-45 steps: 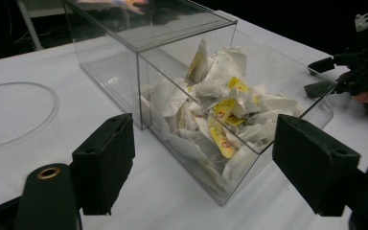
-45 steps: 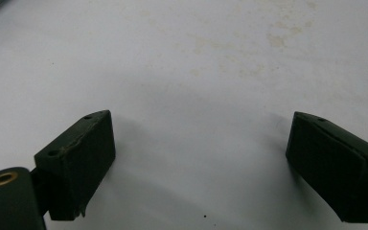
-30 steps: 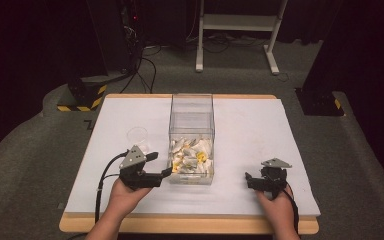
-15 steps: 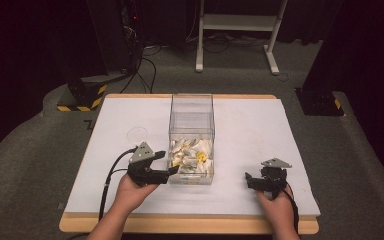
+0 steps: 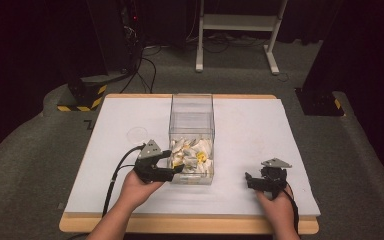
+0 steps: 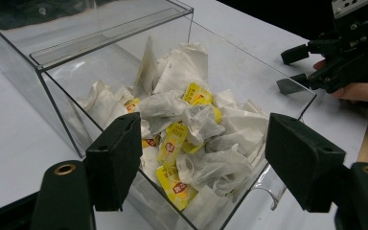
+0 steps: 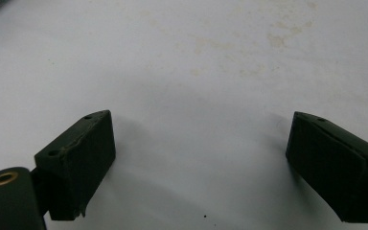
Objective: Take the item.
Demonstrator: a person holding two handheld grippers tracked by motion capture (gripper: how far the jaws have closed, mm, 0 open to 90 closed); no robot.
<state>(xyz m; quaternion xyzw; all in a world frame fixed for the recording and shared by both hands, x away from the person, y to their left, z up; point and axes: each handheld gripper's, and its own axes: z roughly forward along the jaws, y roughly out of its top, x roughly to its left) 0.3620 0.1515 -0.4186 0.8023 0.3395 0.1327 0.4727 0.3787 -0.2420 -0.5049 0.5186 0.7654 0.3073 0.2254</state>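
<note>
The left tool [image 6: 201,167] stood at the near end of the clear, open-topped acrylic box [image 5: 192,112], its jaws apart and just narrowing, nothing yet between them. The white and yellow tea bags [image 6: 187,129] all lay heaped inside (none lifted out). The right tool [image 7: 199,163] rested released on the white table [image 5: 260,125].

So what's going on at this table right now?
A person is working the left tongs up to the near end of a clear box full of tea bags. Their jaws have just been closing a little but stand wide, with nothing gripped yet. The right tongs rest open over the bare white table, off to the side.
</note>
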